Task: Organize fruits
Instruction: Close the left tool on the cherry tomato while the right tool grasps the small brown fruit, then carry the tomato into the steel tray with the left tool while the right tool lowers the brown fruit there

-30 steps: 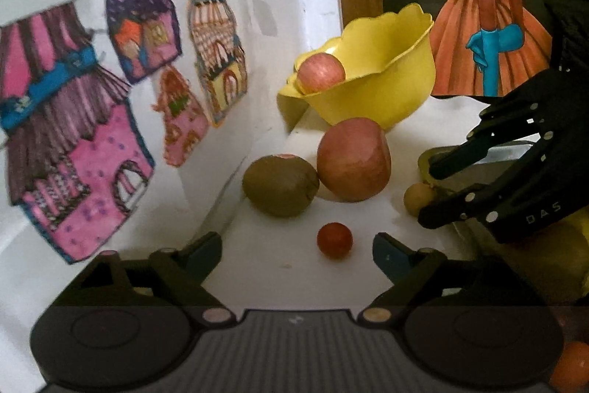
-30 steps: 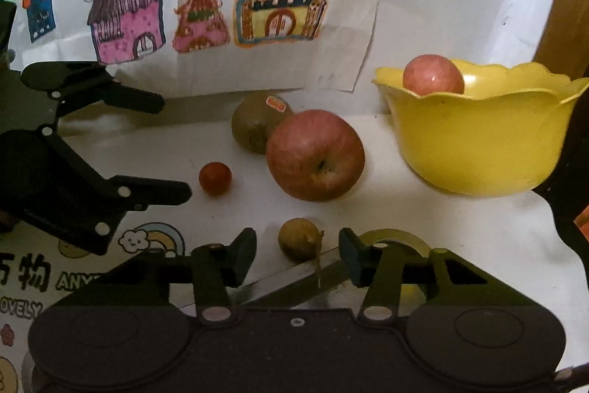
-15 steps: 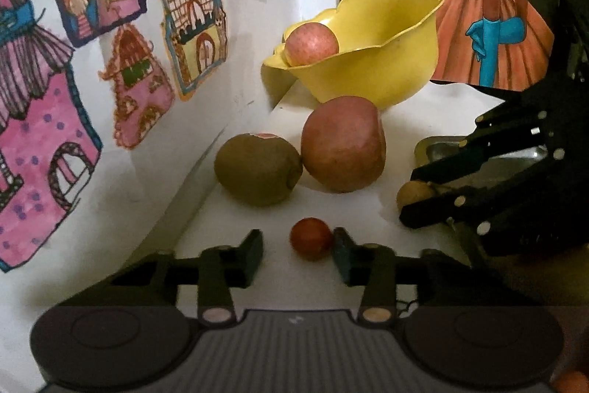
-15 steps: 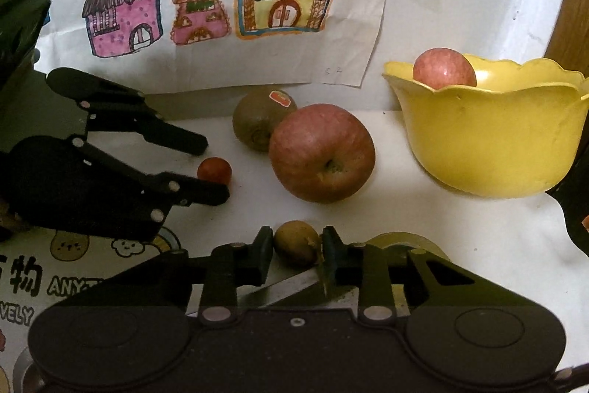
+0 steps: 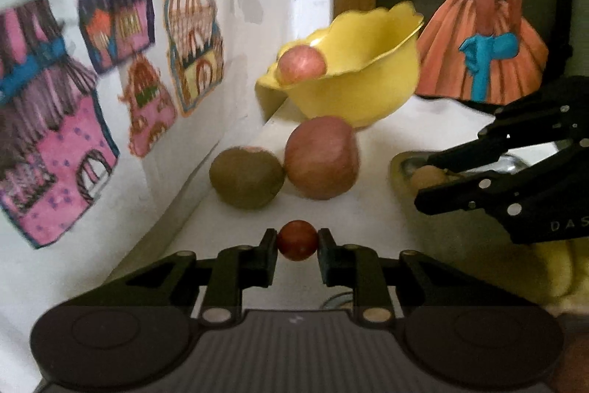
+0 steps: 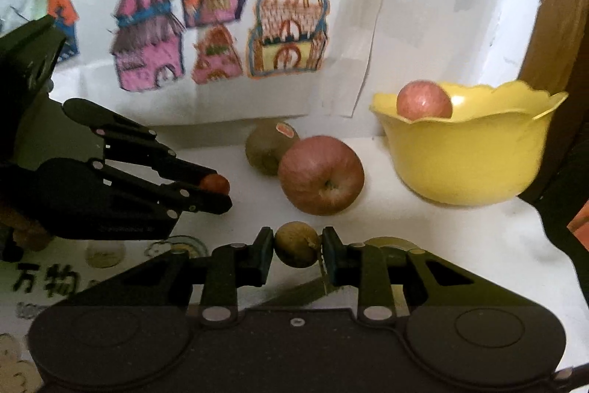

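Observation:
My left gripper point(image 5: 297, 247) is shut on a small red fruit point(image 5: 297, 244), held a little off the white table. My right gripper point(image 6: 297, 247) is shut on a small tan-brown fruit point(image 6: 297, 244). In the right wrist view the left gripper point(image 6: 217, 188) shows at left with the red fruit point(image 6: 215, 182) between its tips. Ahead lie a large red apple point(image 5: 321, 157) point(image 6: 321, 175) and a kiwi point(image 5: 246, 177) point(image 6: 270, 146), side by side. A yellow scalloped bowl point(image 5: 364, 87) point(image 6: 467, 153) behind them holds a smaller apple point(image 5: 302, 63) point(image 6: 423, 99).
A wall point(image 6: 434, 35) with paper house drawings point(image 6: 287, 28) runs close behind the fruit. A cut-out figure in an orange dress point(image 5: 482, 43) stands beyond the bowl. A flat dish point(image 5: 405, 161) lies under the right gripper point(image 5: 438, 181), and a printed mat point(image 6: 48, 282) covers the near left.
Both grippers have closed: the left on the small red fruit, the right on the small tan fruit. Both fruits now sit lifted between the fingertips.

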